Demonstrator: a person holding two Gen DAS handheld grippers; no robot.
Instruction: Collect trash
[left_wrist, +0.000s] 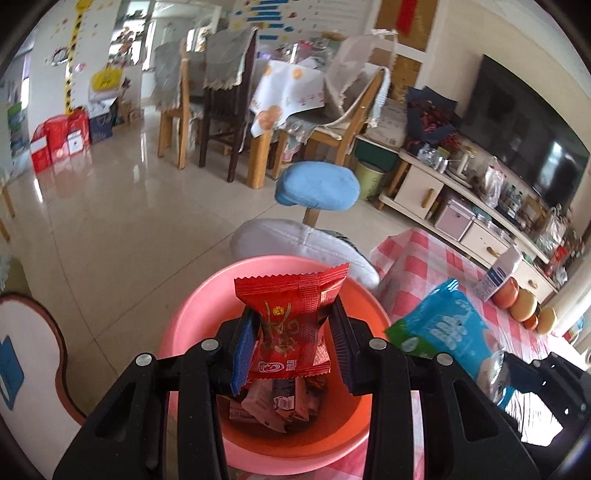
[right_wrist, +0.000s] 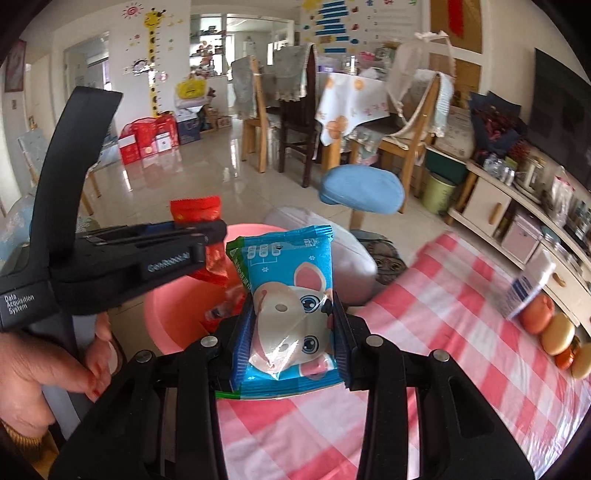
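The left claw (left_wrist: 291, 336) clamps a red wrapper (left_wrist: 290, 325) that hides much of the pink bin (left_wrist: 192, 325), while the right claw (right_wrist: 291, 332) grips a blue packet (right_wrist: 291, 295).

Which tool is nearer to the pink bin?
Left. The left tool holds the red wrapper above the pink bin; the right tool is beside it, over the checkered tablecloth.

Glossy pale tiled floor (left_wrist: 110, 206) ahead of the gripper. Dining table (right_wrist: 343, 96) with cloth-draped wooden chairs (right_wrist: 255, 110) beyond. Blue-cushioned stool (left_wrist: 317, 186) nearer. Low cream TV cabinet (left_wrist: 443, 192) and dark television (left_wrist: 517, 125) to the right. Giraffe height chart (right_wrist: 153, 55) on far wall.
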